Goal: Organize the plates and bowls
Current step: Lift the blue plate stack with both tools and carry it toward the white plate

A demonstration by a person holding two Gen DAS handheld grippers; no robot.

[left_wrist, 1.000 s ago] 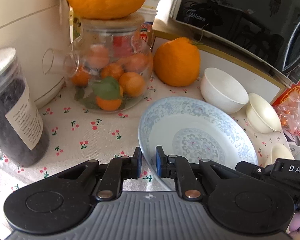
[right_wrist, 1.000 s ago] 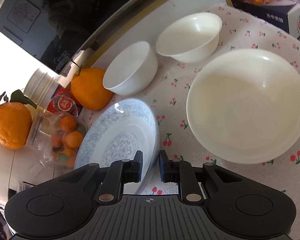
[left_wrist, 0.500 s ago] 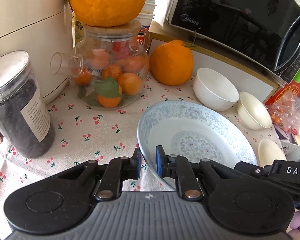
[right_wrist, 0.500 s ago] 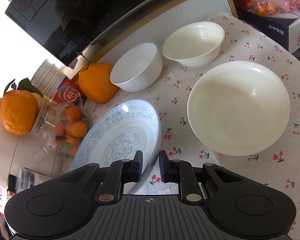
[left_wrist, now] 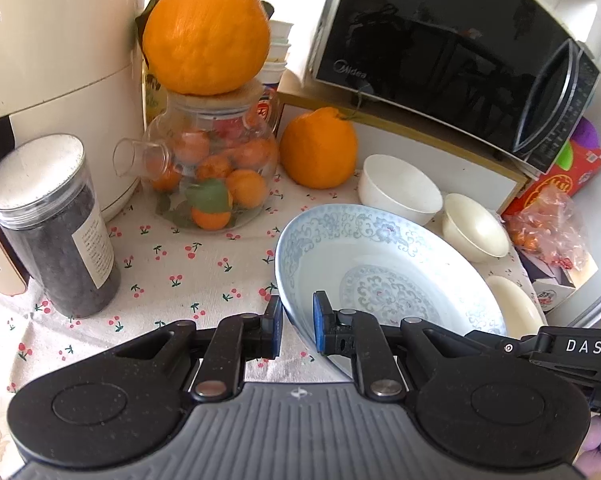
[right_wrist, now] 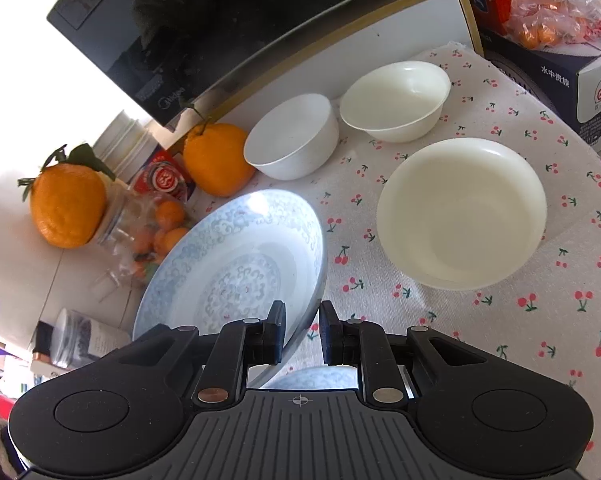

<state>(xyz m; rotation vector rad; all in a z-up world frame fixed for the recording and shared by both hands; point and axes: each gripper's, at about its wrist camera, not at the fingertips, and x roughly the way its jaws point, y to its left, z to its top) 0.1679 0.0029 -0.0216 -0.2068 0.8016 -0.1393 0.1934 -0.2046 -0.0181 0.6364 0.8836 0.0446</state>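
Both grippers pinch the blue plate (left_wrist: 384,276) by its rim, tilted off the cherry cloth (left_wrist: 172,264).

Left gripper (left_wrist: 297,327) clamps the plate's near-left rim; right gripper (right_wrist: 302,331) clamps the near-right rim; each has one finger over and one under the edge. From the plate: cream plate (right_wrist: 460,212) lies just right, nearest the right gripper; white bowl (right_wrist: 292,136) and cream bowl (right_wrist: 396,100) sit behind it, by the microwave shelf. Likely next: set the blue plate rightward on the cream plate. Right view shows the cream plate whole; left view shows only a sliver of it, but also the dark jar (left_wrist: 56,232) and glass teapot (left_wrist: 208,172) left of the plate.
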